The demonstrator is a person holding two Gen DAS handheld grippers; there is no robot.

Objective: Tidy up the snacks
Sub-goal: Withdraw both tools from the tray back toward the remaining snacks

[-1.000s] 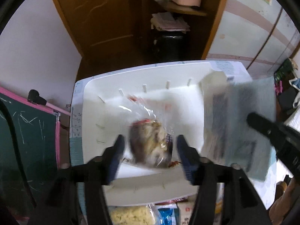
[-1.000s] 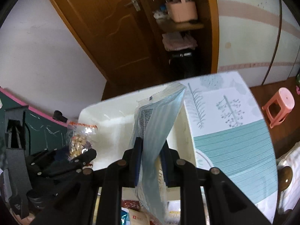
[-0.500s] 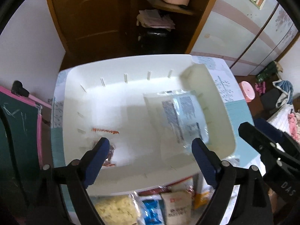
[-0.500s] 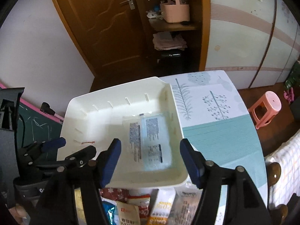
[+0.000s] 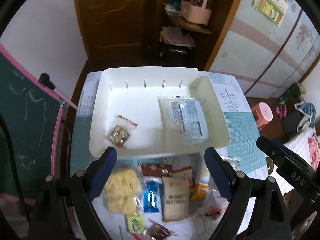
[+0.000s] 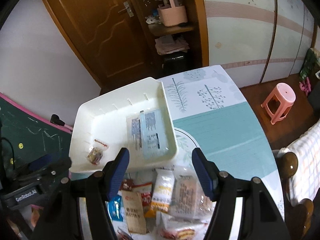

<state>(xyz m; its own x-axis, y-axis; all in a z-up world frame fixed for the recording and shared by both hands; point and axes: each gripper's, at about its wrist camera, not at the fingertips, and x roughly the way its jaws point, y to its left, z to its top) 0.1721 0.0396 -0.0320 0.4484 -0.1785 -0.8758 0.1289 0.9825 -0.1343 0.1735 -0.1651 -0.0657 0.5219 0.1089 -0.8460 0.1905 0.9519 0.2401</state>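
A white tray [image 5: 140, 88] [image 6: 84, 112] sits on the table. In it lie a small clear bag of nuts [image 5: 119, 135] [image 6: 95, 154] at the left and a flat pale blue packet [image 5: 185, 119] [image 6: 149, 133] at the right. My left gripper [image 5: 161, 173] is open and empty, above the tray's near edge and a pile of snacks [image 5: 172, 192]. My right gripper [image 6: 161, 172] is open and empty, above the same pile [image 6: 160, 198]. The pile holds a bag of yellow puffs [image 5: 122, 192], a tan packet [image 5: 176, 198] [image 6: 135, 212] and a blue packet [image 5: 151, 197].
The table has a teal and white patterned cloth [image 6: 216, 128]. A green chalkboard with a pink frame [image 5: 26, 124] stands at the left. A pink stool [image 6: 280, 102] is on the floor at the right. A wooden door [image 6: 96, 30] and shelves are behind.
Both grippers opened and let go: the nut bag and the blue packet now lie in the tray. Both grippers have pulled back toward the snack pile.
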